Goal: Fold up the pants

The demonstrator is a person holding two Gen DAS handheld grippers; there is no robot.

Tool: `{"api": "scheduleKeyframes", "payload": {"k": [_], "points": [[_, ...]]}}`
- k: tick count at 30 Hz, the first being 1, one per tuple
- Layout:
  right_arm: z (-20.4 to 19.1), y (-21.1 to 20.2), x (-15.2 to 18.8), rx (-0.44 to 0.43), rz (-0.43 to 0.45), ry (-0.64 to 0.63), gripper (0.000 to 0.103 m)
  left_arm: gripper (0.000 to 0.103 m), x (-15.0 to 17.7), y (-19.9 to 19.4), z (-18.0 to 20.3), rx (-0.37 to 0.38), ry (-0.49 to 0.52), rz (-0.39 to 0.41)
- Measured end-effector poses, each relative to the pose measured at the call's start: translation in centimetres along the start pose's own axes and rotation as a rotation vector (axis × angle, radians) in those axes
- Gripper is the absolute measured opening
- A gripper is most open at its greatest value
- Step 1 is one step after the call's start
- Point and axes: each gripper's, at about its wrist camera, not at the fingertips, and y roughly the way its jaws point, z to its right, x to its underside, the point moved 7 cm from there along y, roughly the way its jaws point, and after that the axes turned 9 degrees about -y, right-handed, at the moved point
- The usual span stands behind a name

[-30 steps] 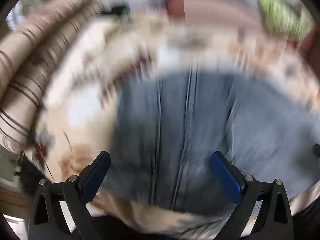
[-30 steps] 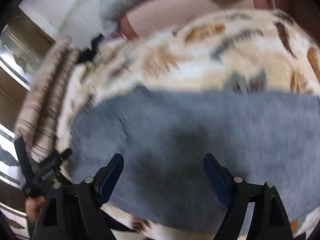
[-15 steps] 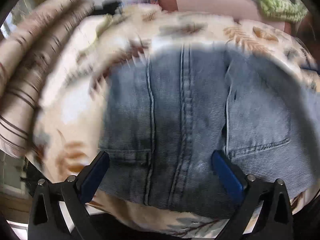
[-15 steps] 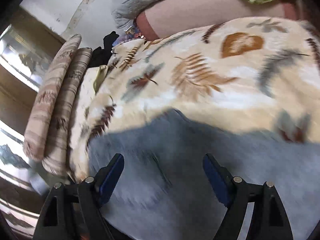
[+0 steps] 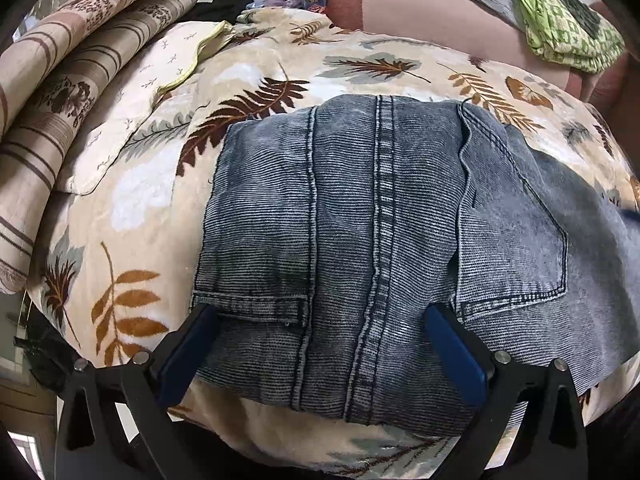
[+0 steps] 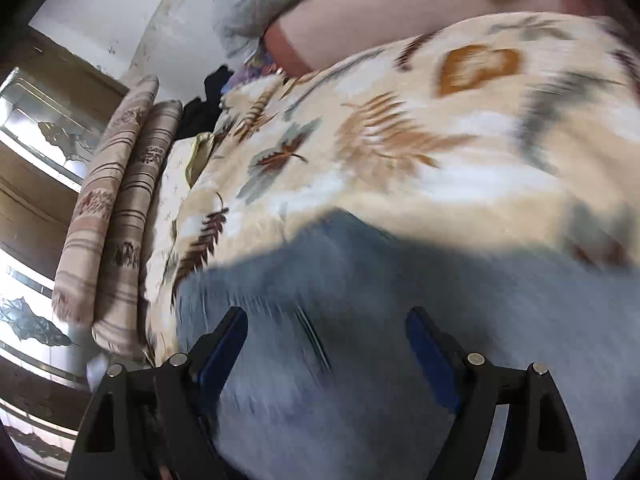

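**Bed by a pale wall**

A leaf-print blanket (image 5: pixel 132 208) covers the bed ahead of the tongs. Striped cushions (image 5: pixel 60 80) stand far left, before a patterned glass panel (image 6: pixel 36 144). Beyond lie a pink bolster (image 5: pixel 420 8), a green cloth (image 5: pixel 568 28) and a white wall (image 6: pixel 120 12).

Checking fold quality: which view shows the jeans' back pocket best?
Left wrist. The back pocket on the jeans is sharp there, stitching and edges clear. Right wrist shows only blurred denim; no pocket can be made out.
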Motion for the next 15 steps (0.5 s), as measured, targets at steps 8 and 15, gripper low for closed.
{"api": "scheduleKeyframes", "payload": {"k": [8,15], "points": [[14.9,-12.4,7.3,0.181,0.211,0.329,0.086,0.103,-0.4,-2.6,1.1,-0.046,0.010,0.044],[16.9,-17.9,9.1,0.087,0.359,0.422,0.083,0.103,-0.7,-5.4,5.8,-0.035,0.098,0.107]]}}
